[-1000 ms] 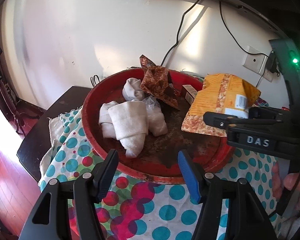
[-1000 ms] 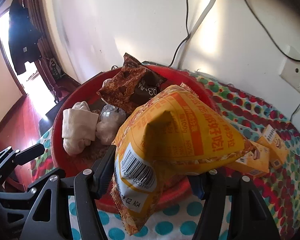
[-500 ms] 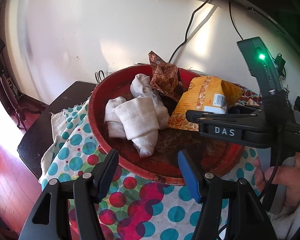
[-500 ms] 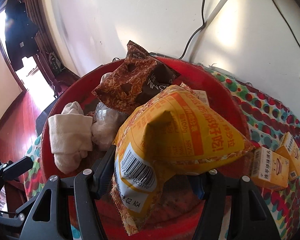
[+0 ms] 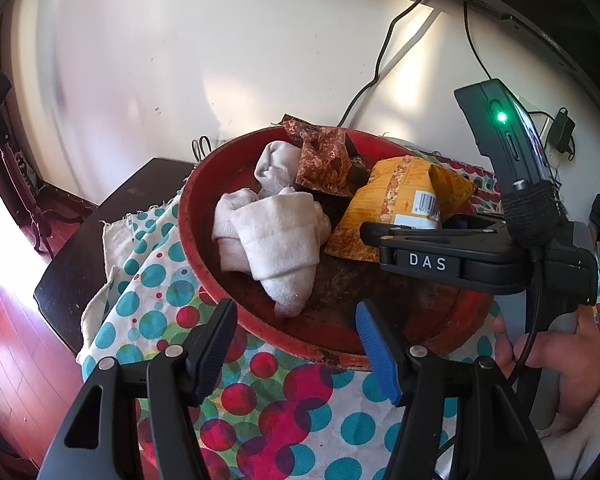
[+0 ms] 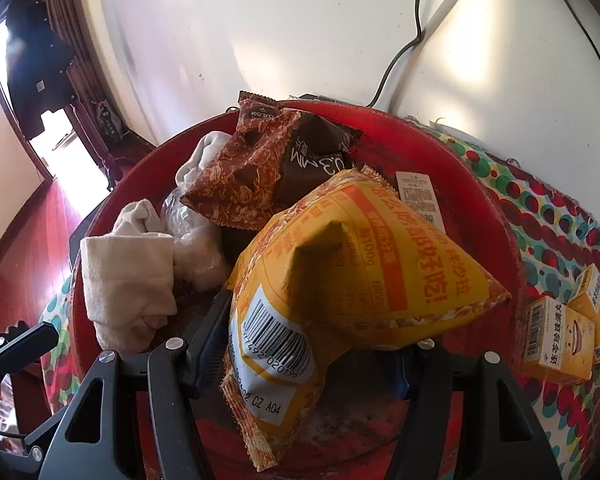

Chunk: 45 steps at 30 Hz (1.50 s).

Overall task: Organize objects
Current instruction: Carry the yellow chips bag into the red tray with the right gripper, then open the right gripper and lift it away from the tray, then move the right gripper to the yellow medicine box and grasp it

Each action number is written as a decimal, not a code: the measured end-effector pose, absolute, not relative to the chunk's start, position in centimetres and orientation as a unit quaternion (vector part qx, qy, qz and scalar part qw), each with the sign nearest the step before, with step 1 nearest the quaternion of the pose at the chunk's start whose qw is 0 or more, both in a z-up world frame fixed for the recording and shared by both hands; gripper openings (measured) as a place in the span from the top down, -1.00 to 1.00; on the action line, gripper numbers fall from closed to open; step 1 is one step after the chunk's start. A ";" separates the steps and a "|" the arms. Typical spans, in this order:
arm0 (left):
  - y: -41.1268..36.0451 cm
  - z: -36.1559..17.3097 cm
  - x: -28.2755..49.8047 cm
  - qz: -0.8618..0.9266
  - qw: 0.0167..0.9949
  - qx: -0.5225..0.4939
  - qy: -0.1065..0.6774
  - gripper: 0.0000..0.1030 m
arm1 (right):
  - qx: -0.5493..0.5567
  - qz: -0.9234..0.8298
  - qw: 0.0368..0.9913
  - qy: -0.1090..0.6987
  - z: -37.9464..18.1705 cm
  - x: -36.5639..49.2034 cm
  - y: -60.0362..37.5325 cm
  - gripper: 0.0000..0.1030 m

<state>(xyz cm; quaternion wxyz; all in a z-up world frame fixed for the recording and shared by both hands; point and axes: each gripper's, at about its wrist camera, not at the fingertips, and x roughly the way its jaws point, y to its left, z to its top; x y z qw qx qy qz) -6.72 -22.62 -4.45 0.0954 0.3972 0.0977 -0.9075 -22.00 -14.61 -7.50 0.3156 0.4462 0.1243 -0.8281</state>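
yellow bag over the bowl, boxes still out

ahead of both grippers, the red bowl (image 5: 192, 216) already holds rolled towels (image 5: 276, 240) and a brown snack bag (image 6: 252, 168). the right gripper (image 6: 300, 344) clamps the yellow snack bag (image 6: 352, 264) above it; the left gripper (image 5: 296, 340) gapes empty. two yellow boxes (image 6: 560, 340) wait right of it.

The right gripper (image 6: 312, 344), tilted down over the red bowl (image 6: 480, 216), clamps a yellow snack bag (image 6: 360, 264), gripped by a hand (image 5: 556, 356), while the left gripper (image 5: 296, 340) hangs empty, jaws apart, at the bowl's near rim.
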 end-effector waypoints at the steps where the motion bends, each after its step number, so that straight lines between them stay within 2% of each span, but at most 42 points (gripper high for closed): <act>1: -22.6 -4.4 -6.7 -0.908 0.094 0.397 0.098 -0.23 | 0.447 -0.828 0.315 0.123 -7.5 -22.0 -14.5 -0.23; 3: -22.5 -4.4 -6.7 -0.908 0.095 0.397 0.097 -0.23 | 0.447 -0.828 0.313 0.125 -7.6 -21.9 -14.5 -0.29; 5: -22.5 -4.4 -6.7 -0.908 0.094 0.397 0.097 -0.23 | 0.441 -0.834 0.308 0.127 -7.3 -21.8 -14.3 -0.44; 7: -22.6 -4.4 -6.7 -0.908 0.095 0.397 0.097 -0.23 | 0.439 -0.837 0.301 0.129 -7.2 -21.8 -14.1 -0.77; 8: -22.6 -4.4 -6.7 -0.908 0.095 0.397 0.097 -0.23 | 0.440 -0.836 0.301 0.126 -7.1 -21.8 -13.8 -0.80; 25: -21.5 -4.1 -6.5 -0.911 0.087 0.395 0.082 -0.23 | 0.423 -0.852 0.293 0.093 -3.5 -18.0 -6.3 -0.82; 39: -19.0 -4.6 -6.7 -0.915 0.069 0.395 0.041 -0.23 | 0.416 -0.894 0.148 0.083 -2.9 -21.7 8.4 -0.82; 45: -17.8 -4.8 -6.7 -0.918 0.057 0.392 0.016 -0.23 | 0.420 -0.893 0.126 0.101 -4.2 -25.9 11.3 -0.82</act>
